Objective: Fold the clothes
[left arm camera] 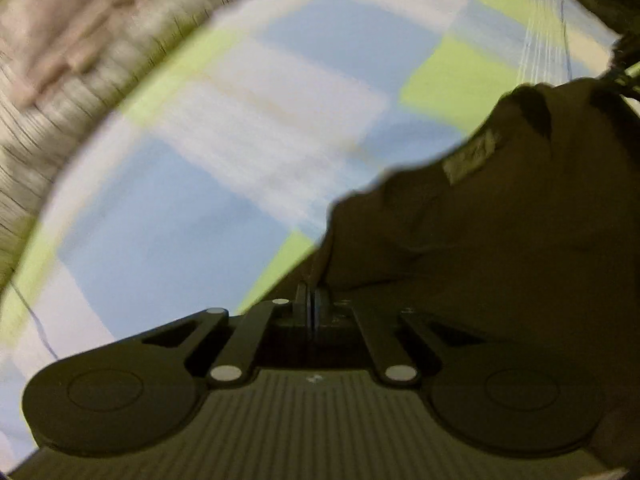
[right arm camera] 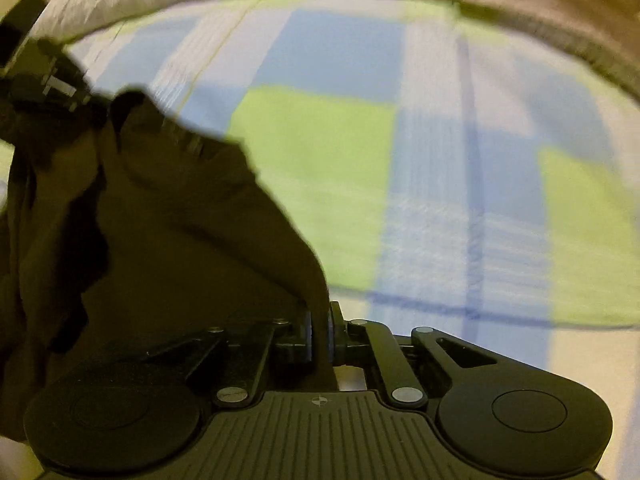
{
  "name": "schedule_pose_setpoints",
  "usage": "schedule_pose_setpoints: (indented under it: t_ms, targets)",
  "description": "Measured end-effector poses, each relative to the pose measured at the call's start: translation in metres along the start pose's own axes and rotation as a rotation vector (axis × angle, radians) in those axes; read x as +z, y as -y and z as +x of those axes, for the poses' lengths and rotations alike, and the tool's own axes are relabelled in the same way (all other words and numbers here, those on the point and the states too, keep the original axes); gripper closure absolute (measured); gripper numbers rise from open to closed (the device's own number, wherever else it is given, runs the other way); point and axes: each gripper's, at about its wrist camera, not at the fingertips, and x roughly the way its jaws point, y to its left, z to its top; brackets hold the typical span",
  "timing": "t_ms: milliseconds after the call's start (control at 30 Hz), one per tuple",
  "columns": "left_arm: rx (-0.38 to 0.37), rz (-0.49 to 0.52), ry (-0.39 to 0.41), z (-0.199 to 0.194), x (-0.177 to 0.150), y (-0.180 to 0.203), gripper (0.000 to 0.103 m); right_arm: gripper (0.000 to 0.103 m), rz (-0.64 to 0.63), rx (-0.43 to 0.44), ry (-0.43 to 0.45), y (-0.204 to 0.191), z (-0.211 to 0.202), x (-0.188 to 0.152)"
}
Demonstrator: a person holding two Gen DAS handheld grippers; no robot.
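A dark olive-brown garment (left arm camera: 500, 220) hangs over a checked bedsheet. In the left wrist view it fills the right side, and its edge runs down into my left gripper (left arm camera: 311, 302), whose jaws are shut on it. The right wrist view shows the same garment (right arm camera: 160, 220) bunched at the left, with a fold pinched between the pads of my right gripper (right arm camera: 320, 334). At the upper left of that view, the left gripper (right arm camera: 48, 80) holds the cloth's far end. The picture is blurred.
The sheet (right arm camera: 400, 160) has blue, green and white squares and lies flat under both grippers. A grey-beige blanket (left arm camera: 60, 60) is heaped along the sheet's far edge, also seen as a blanket (right arm camera: 560, 8) across the top of the right wrist view.
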Motion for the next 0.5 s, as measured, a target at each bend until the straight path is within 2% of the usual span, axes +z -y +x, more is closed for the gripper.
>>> schedule_pose_setpoints:
  t_ms: [67, 133, 300, 333, 400, 433, 467, 500]
  targets:
    - [0.026, -0.054, 0.062, -0.022, 0.014, -0.015, 0.103, 0.099, 0.021, -0.026, 0.038, 0.022, -0.017, 0.022]
    - [0.061, -0.087, 0.113, -0.038, 0.032, -0.032, 0.103, 0.099, -0.012, -0.058, 0.064, 0.038, -0.025, 0.049]
    - [0.187, -0.156, 0.174, -0.039, 0.075, -0.059, 0.1, 0.099, -0.102, -0.147, 0.161, 0.049, -0.019, 0.117]
    - [0.22, -0.193, 0.166, -0.035, 0.078, -0.064, 0.098, 0.099, -0.104, -0.162, 0.184, 0.049, -0.017, 0.129]
    - [0.265, -0.262, 0.139, -0.03, 0.079, -0.072, 0.079, 0.094, -0.107, -0.192, 0.232, 0.048, -0.012, 0.153]
    - [0.262, -0.286, 0.13, -0.031, 0.072, -0.073, 0.069, 0.062, -0.115, -0.212, 0.251, 0.045, -0.01, 0.159]
    - [0.244, -0.297, 0.126, -0.035, 0.063, -0.072, 0.066, 0.04, -0.13, -0.236, 0.266, 0.037, -0.008, 0.156]
    - [0.226, -0.304, 0.12, -0.039, 0.053, -0.07, 0.063, 0.028, -0.145, -0.261, 0.281, 0.03, -0.006, 0.154]
